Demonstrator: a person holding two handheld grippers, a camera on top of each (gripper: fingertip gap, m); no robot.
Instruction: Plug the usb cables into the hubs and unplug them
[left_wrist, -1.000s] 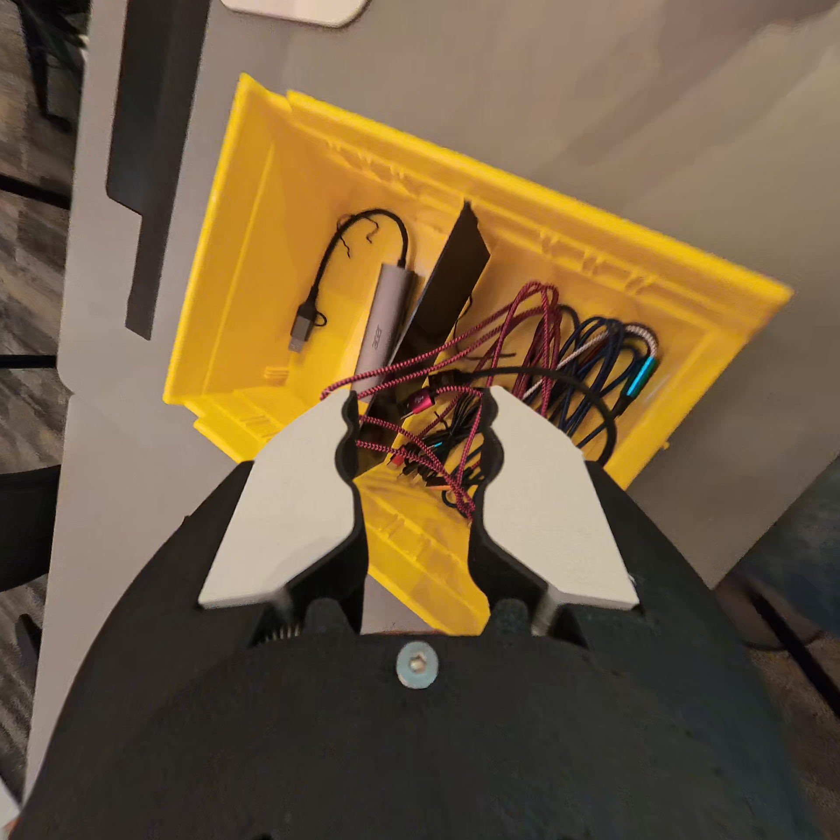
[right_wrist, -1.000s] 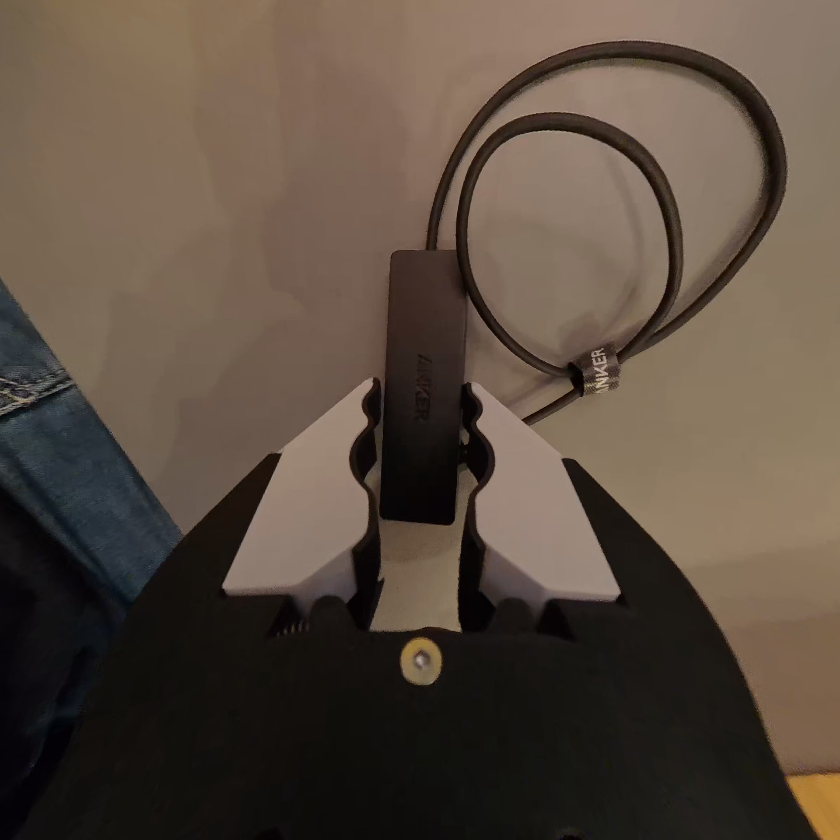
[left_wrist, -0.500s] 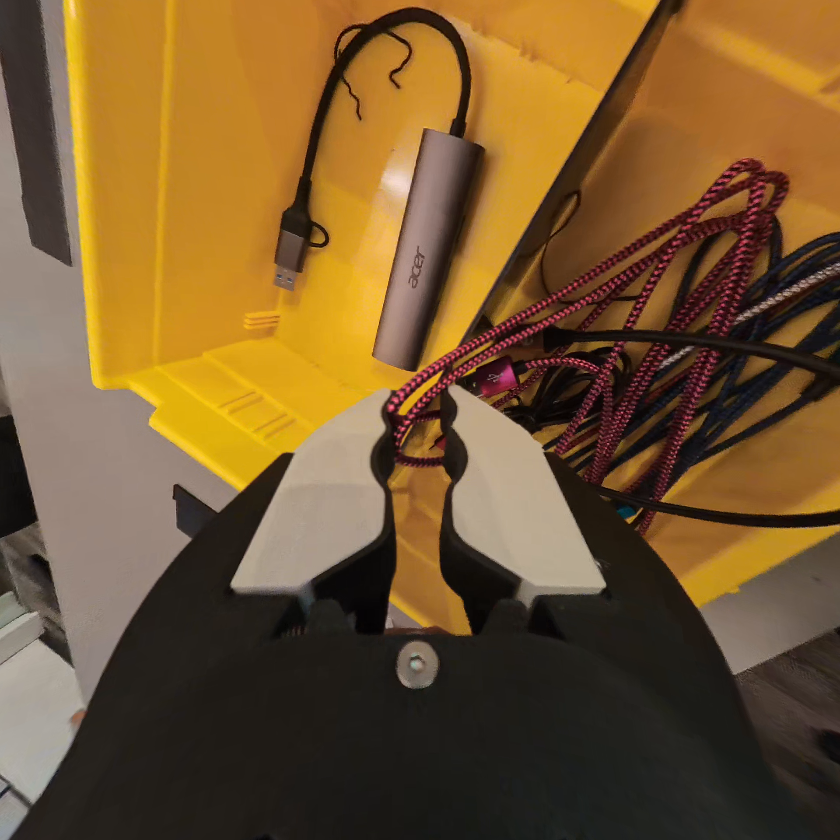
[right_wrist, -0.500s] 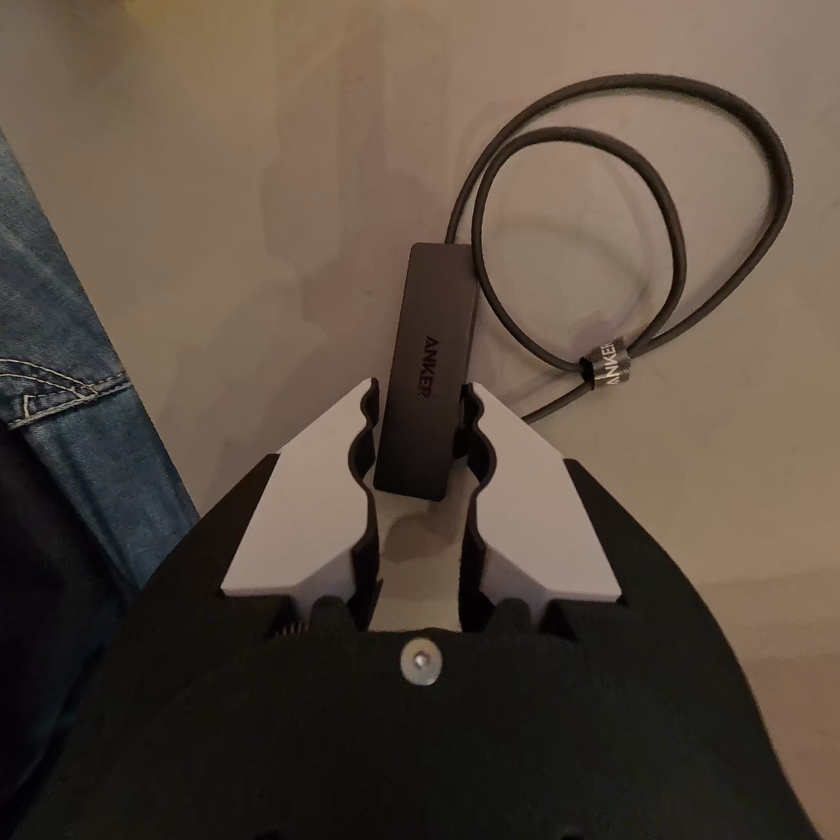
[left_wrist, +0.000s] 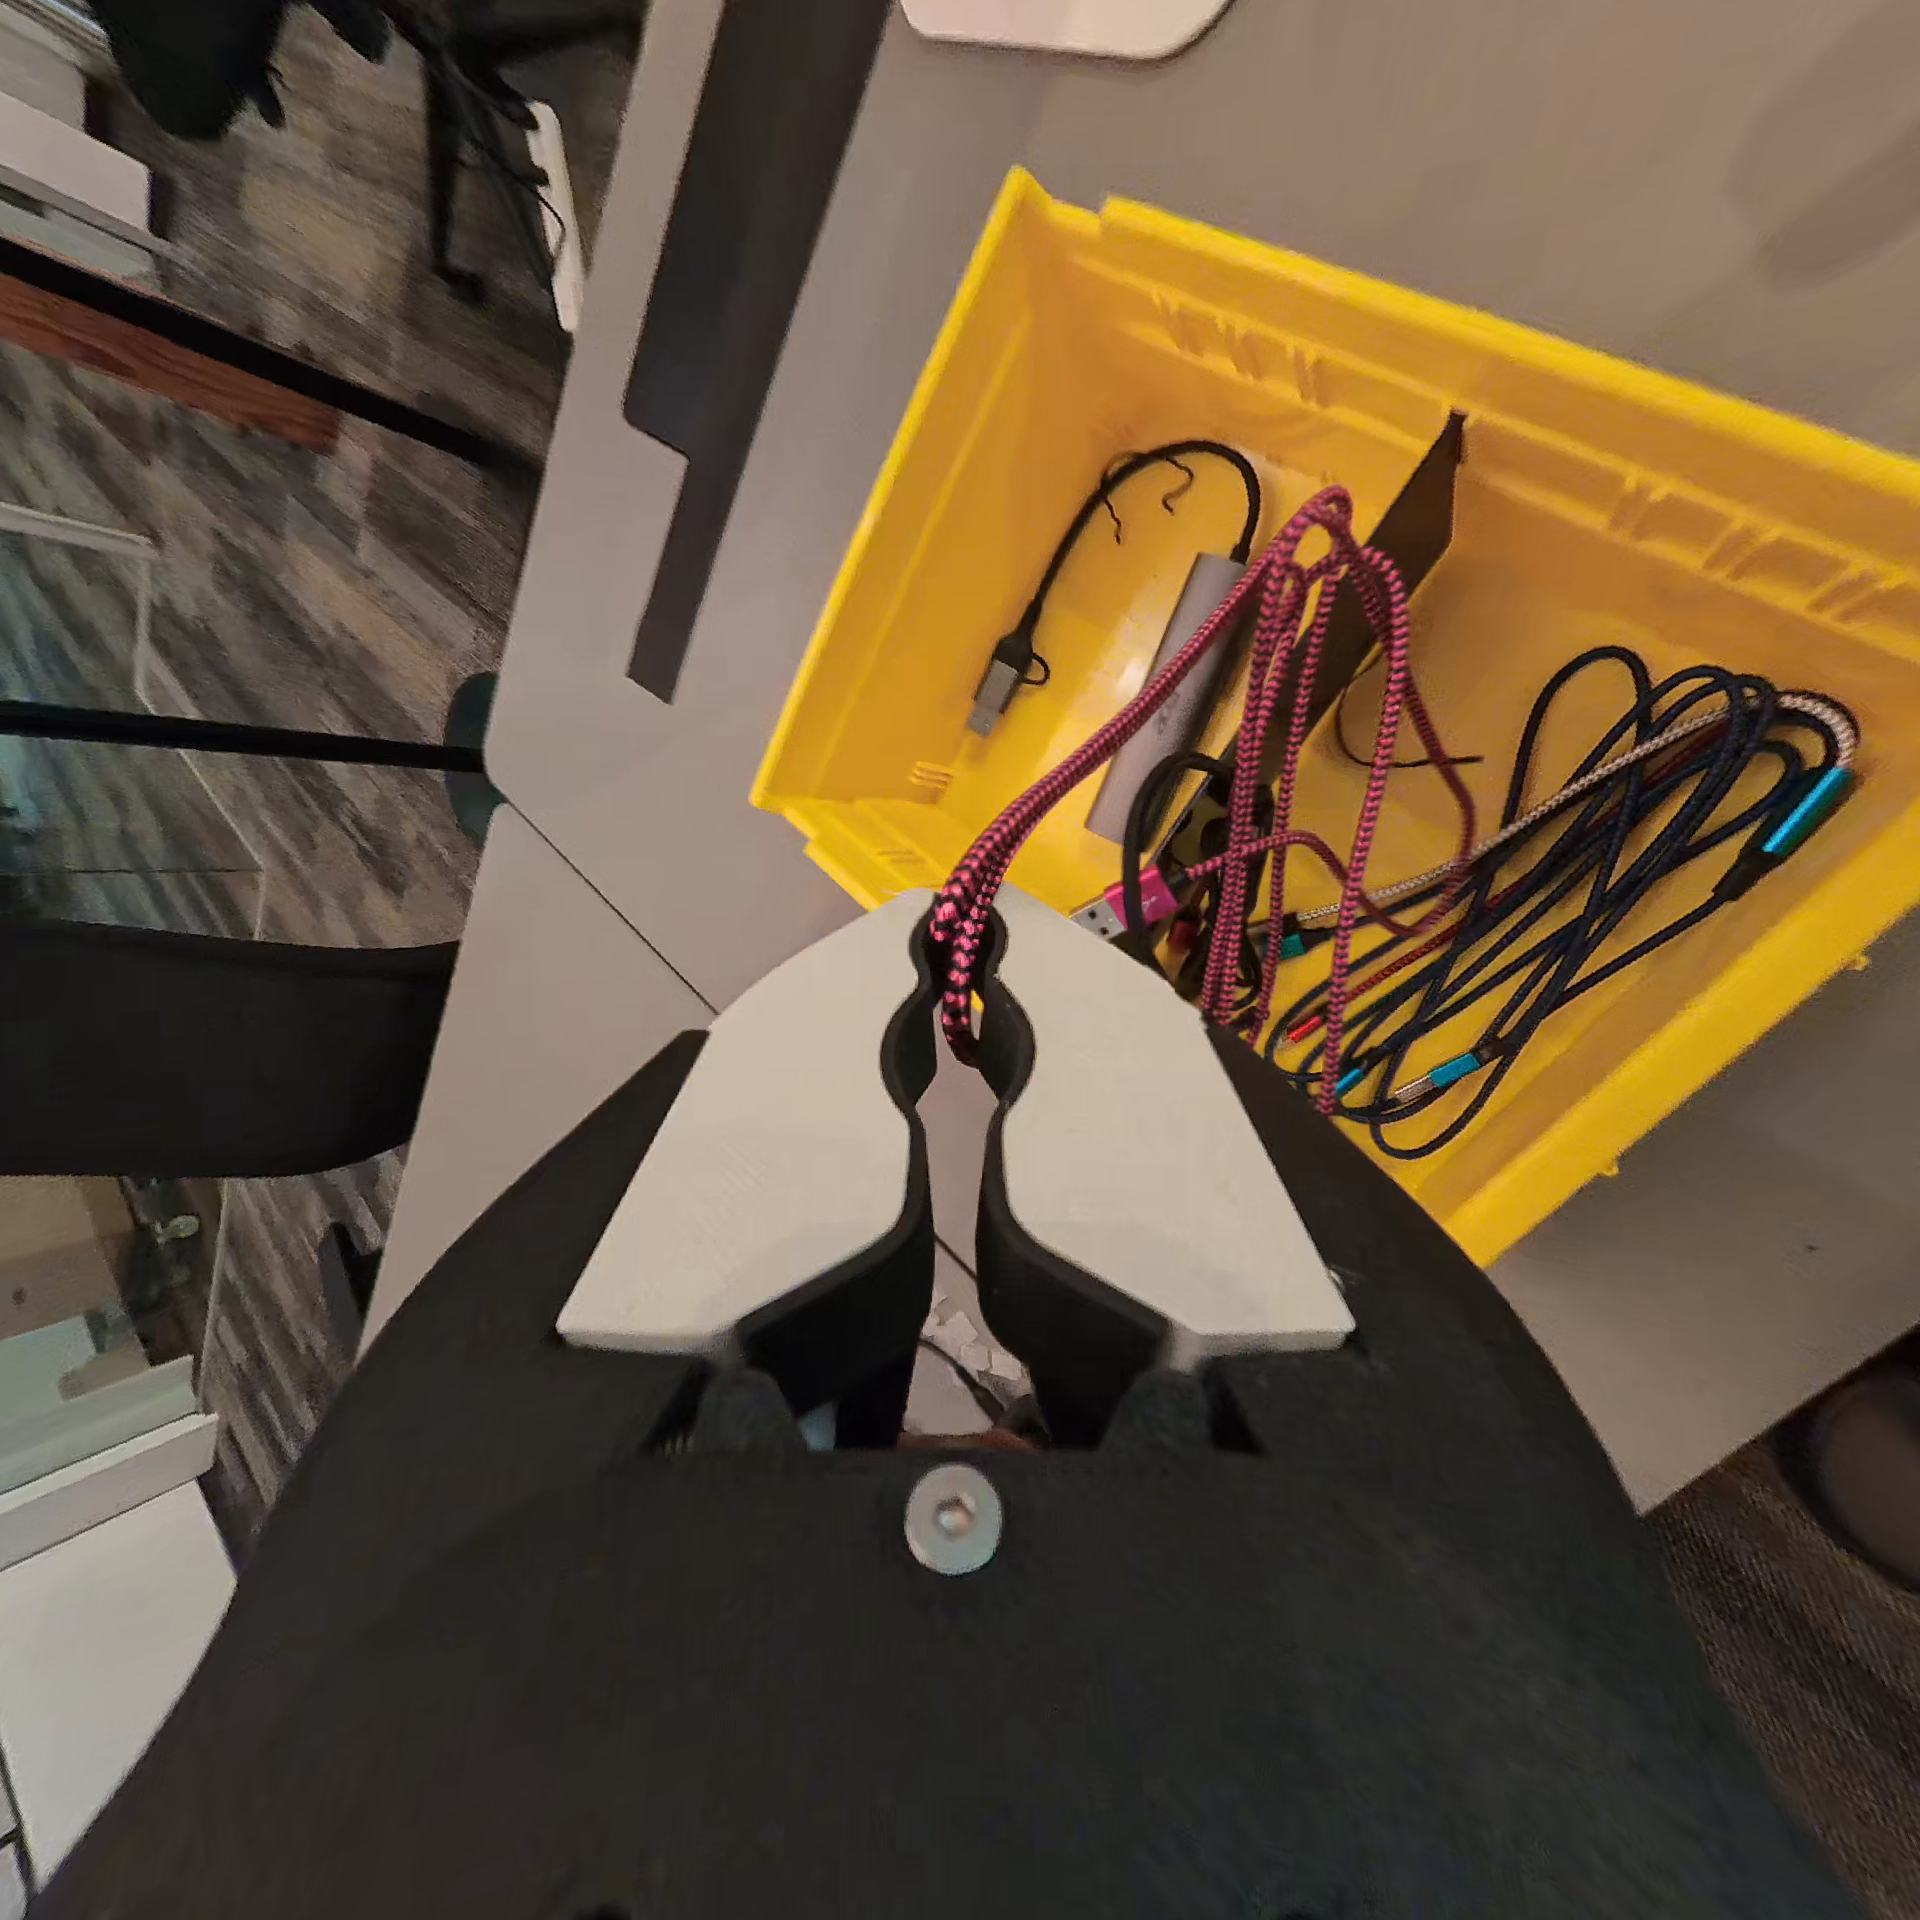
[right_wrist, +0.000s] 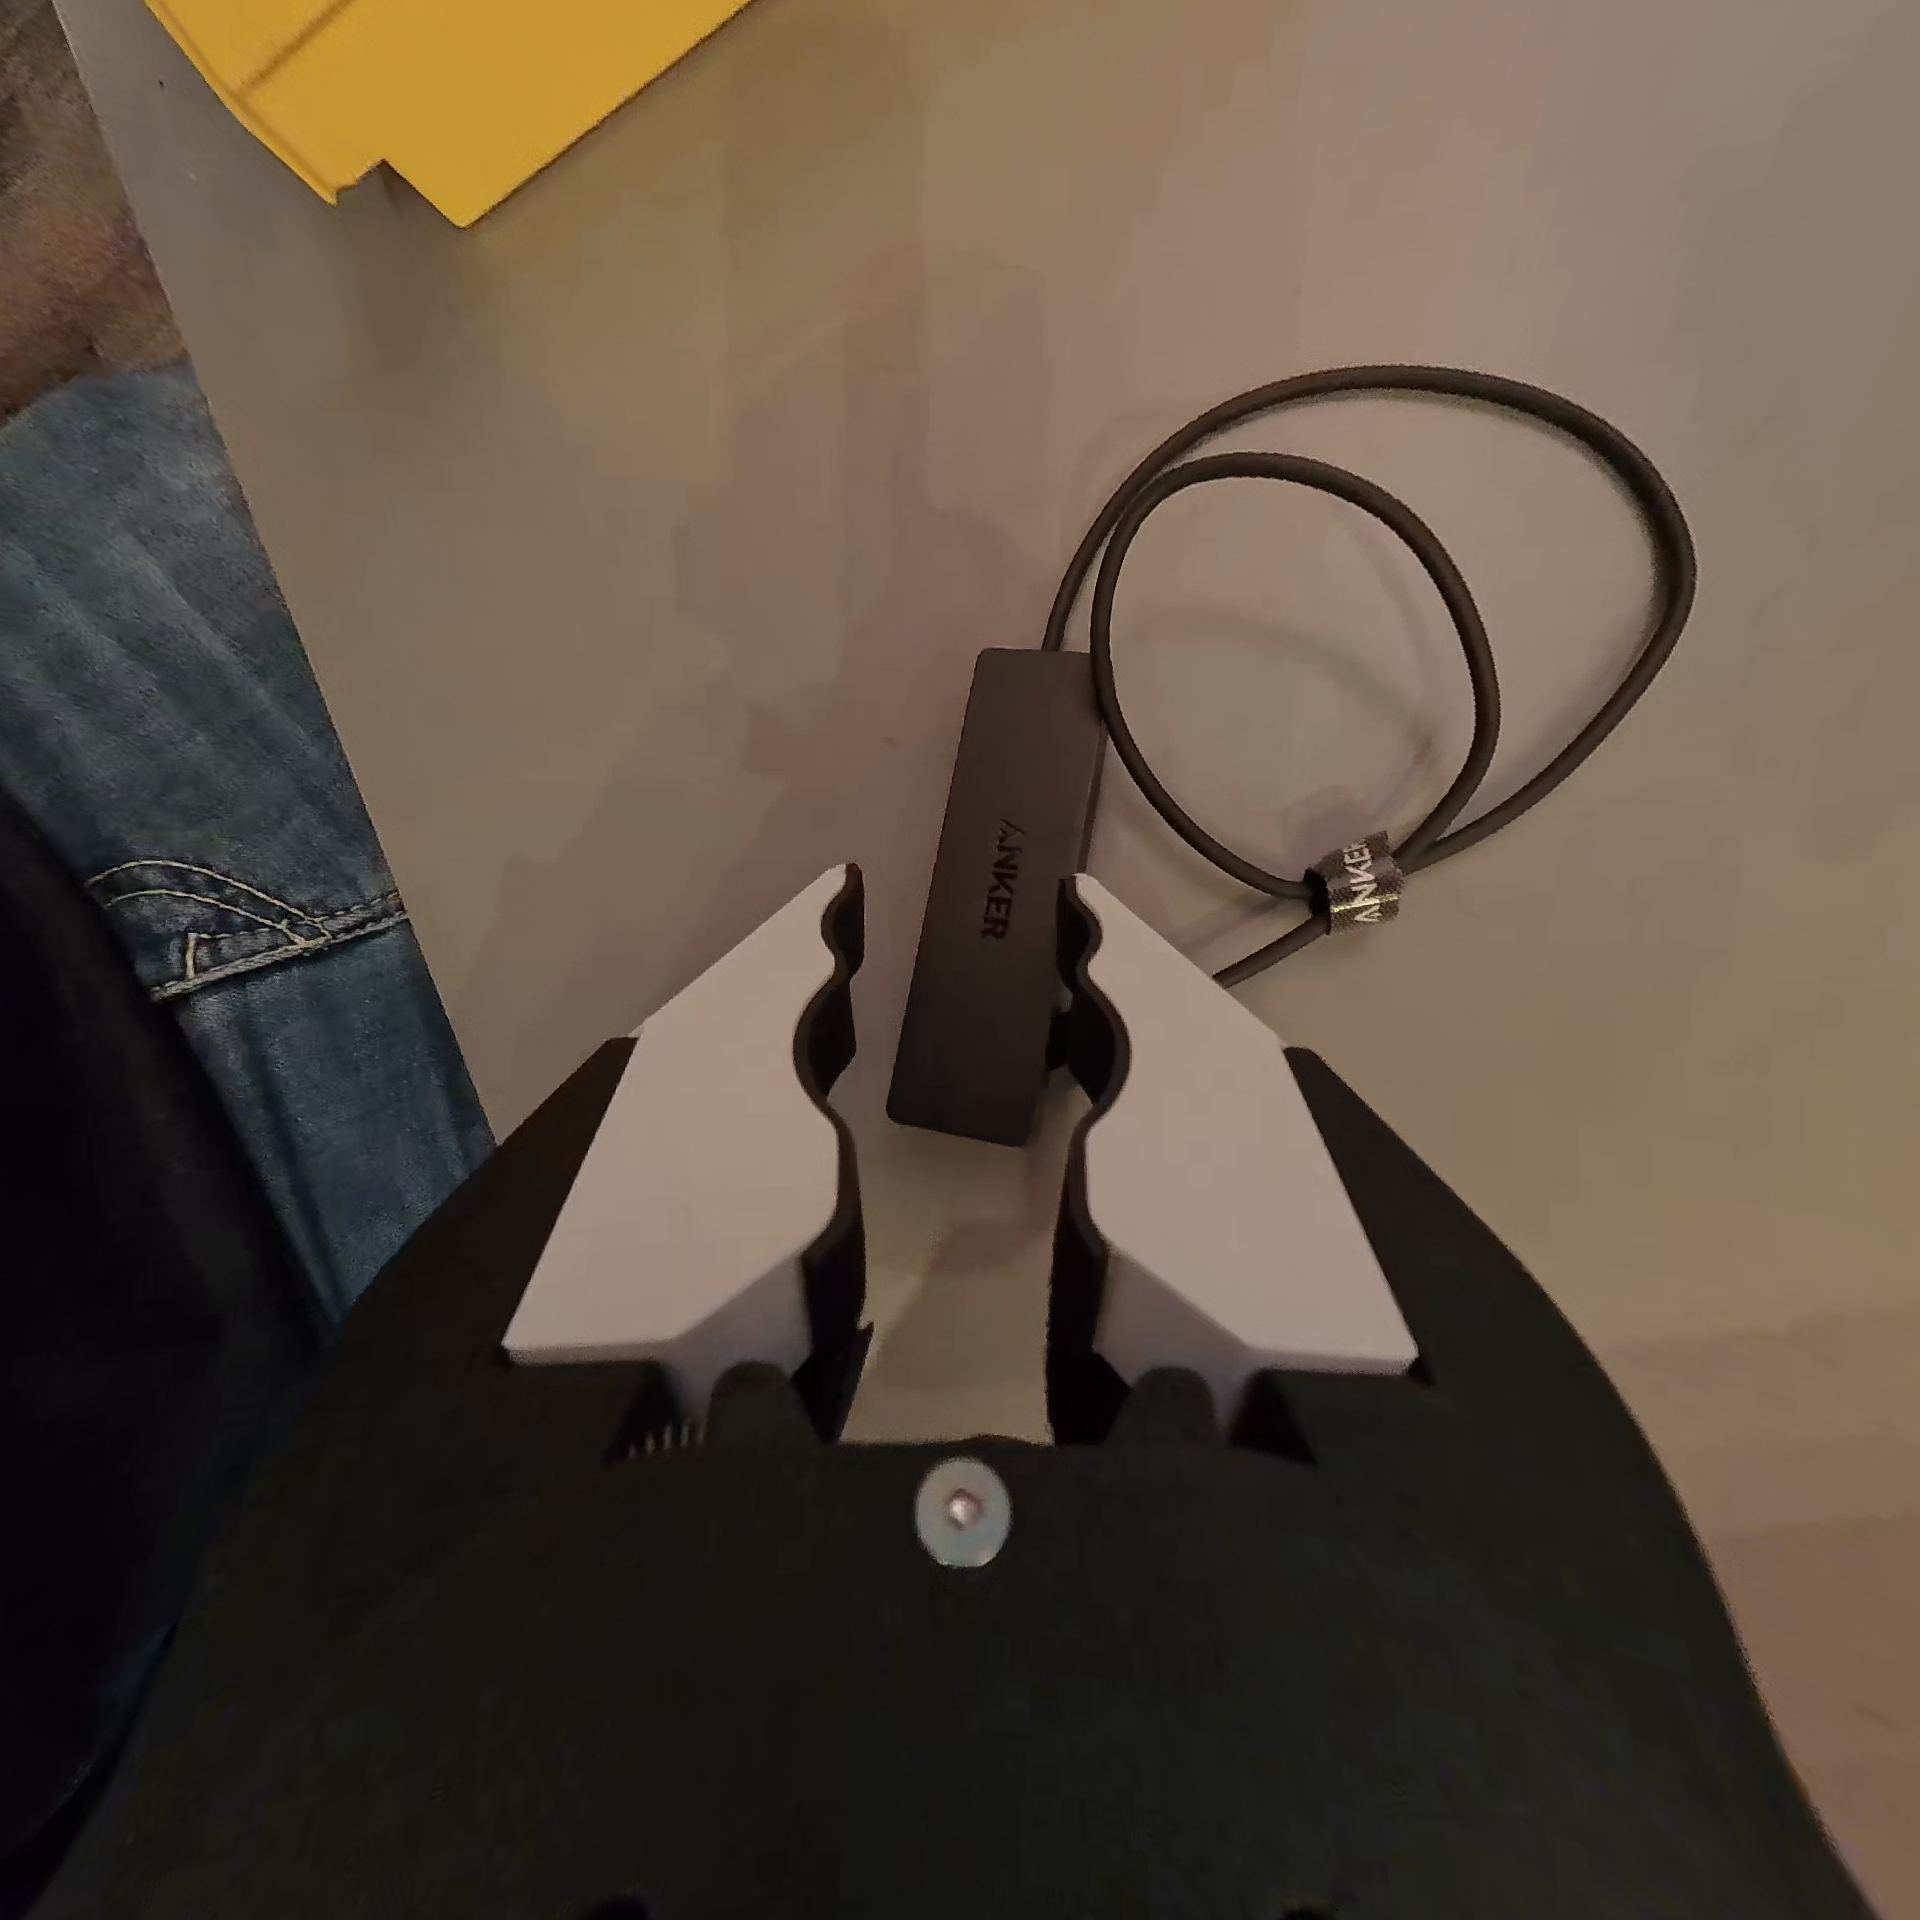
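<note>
Fingers of the left gripper (left_wrist: 961, 971) are clamped on a pink-and-black braided cable (left_wrist: 1049, 790), pinched at the tips in the centre of the left wrist view; from there the cable rises toward the upper right and drapes in loops over the yellow bin (left_wrist: 935, 561). Fingers of the right gripper (right_wrist: 958, 935) stand apart on either side of the near end of a black hub (right_wrist: 987, 904), at the centre of the right wrist view.

Grey worktop (right_wrist: 727, 468) carries both bin and hub. Right of the bin's black divider (left_wrist: 1397, 561) lies a tangle of dark blue cables (left_wrist: 1621, 831) with teal plugs. Left of the divider sits a grey hub (left_wrist: 1169, 707), partly covered by the pink cable, with its short black lead (left_wrist: 1081, 561). A pink USB plug (left_wrist: 1127, 902) shows just beyond the left fingertips.

Slim and rectangular, the black hub lies flat on the worktop, its dark cord (right_wrist: 1455, 623) coiled in a loop at right and bound by a small strap (right_wrist: 1356, 883).
</note>
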